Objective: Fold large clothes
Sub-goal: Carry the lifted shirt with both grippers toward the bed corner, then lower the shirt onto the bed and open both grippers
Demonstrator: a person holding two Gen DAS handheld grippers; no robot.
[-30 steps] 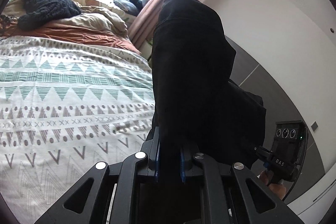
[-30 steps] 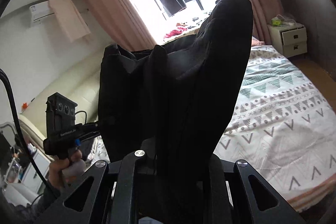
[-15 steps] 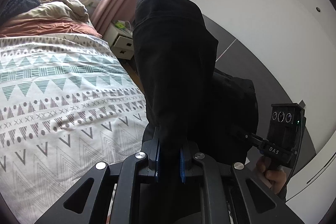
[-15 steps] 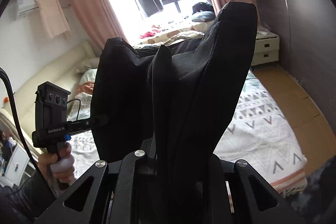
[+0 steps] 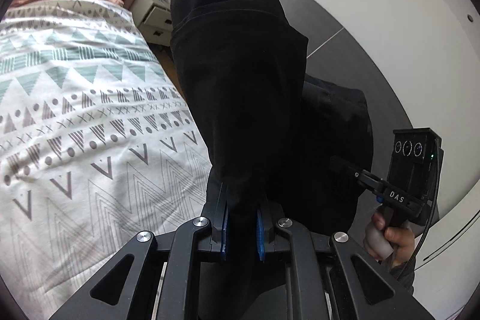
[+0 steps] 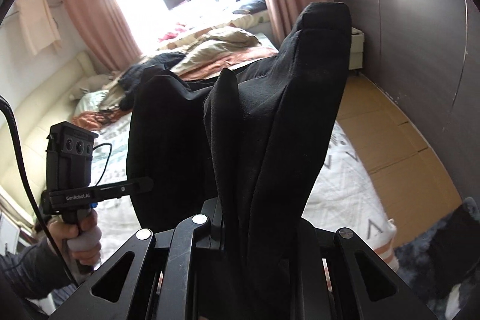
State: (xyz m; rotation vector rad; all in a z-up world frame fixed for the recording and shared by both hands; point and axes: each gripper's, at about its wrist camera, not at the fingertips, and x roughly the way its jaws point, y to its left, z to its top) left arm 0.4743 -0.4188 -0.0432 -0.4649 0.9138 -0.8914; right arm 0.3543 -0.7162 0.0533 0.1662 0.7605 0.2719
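Black fabric garment is held aloft mid-frame, clamped in left gripper and right gripper jaws; view has swung off patterned bed toward the wall — spreading not begun.

Home bedroom, patterned bed, pink curtains, nightstand, rumpled duvet

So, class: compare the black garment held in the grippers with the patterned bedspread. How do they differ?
The black garment is plain and dark; the patterned bedspread is pale with triangle and chevron prints. The garment hangs bunched, clamped by the left gripper and the right gripper; the bedspread lies spread flat on the bed. Both are large cloth.
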